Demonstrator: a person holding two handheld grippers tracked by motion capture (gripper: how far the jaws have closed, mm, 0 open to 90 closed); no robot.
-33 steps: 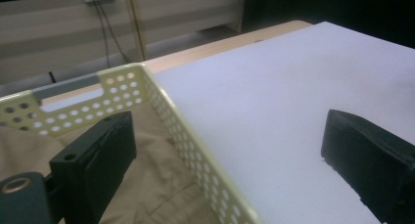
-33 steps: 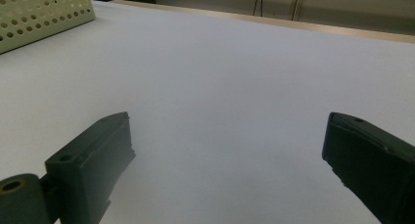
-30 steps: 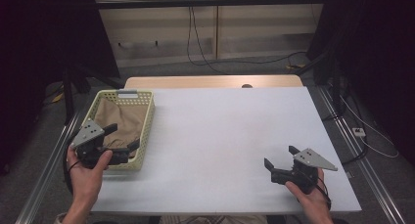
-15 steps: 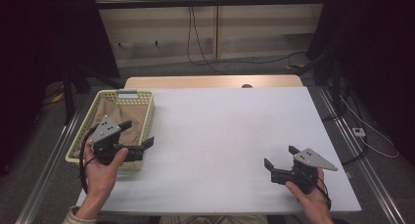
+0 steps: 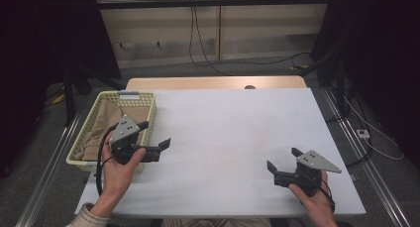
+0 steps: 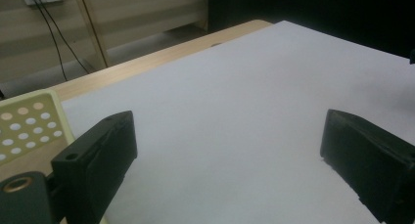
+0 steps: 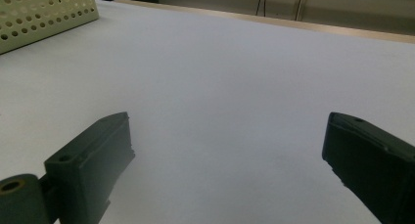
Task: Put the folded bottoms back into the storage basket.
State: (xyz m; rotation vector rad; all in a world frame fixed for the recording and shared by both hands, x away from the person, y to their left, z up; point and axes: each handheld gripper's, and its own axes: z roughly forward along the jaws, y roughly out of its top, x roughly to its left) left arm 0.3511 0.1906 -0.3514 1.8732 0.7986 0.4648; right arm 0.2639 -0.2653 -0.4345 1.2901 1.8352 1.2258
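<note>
Swinging out from the basket (image 5: 115,95) is what the left gripper (image 5: 154,136) has been up to: a second ago it sat low at the basket's near left corner, and now it's over the near right corner, jaws aimed right across the white counter (image 5: 233,133). It came away with nothing, so the tan cloth (image 5: 101,125) is where it was, lying in the basket at the left side of the counter. My read is that the grab hasn't happened yet, and the hand is either lining up again or getting out of the way.

Left jaws are wide apart. The left gripper view looks between them at bare white counter, with a bit of the basket's holed wall (image 6: 29,121) off to the left, and nothing is touching either jaw.

The right gripper (image 5: 283,163) hasn't budged across the three shots. It's parked near the person on the right side, well apart from the basket. Its jaws are spread wide too, holding nothing, pointing left over the counter, and the basket (image 7: 44,11) sits way off in the far left corner of its view.
</note>
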